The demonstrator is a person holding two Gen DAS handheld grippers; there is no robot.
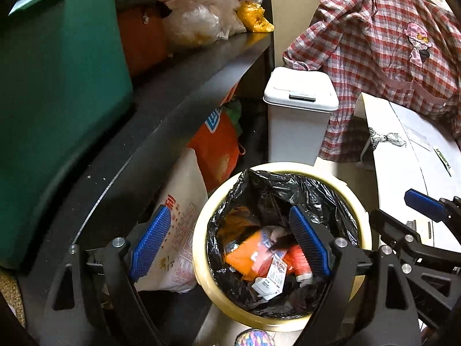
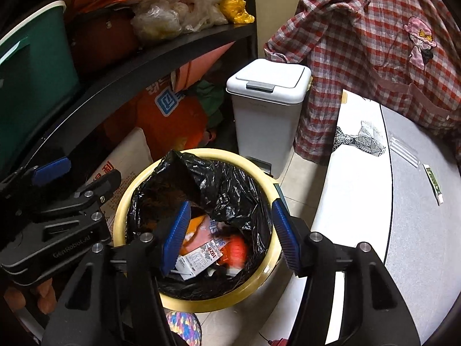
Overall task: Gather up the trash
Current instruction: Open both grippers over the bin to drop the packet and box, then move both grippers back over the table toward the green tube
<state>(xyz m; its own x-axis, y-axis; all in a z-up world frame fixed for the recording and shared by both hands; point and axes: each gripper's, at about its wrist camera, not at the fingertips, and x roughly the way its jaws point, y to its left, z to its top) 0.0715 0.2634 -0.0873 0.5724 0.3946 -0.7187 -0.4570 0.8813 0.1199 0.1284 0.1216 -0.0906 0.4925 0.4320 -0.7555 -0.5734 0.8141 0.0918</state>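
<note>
Both grippers' open fingers (image 1: 309, 242) hang above trash (image 1: 253, 256) lying in the bin (image 1: 201, 248).

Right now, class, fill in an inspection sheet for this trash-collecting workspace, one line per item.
Surface: white table at right, a small packet on it.
Job's things: round yellow bin with black liner; orange wrapper and small carton inside.
Clutter: bags on dark shelf; green tub.
Tongs: left tongs open, empty; right tongs open, empty, both above the bin.
Cables: nothing seen.
Surroundings: white lidded bin, lid closed; checked shirt hanging.
</note>
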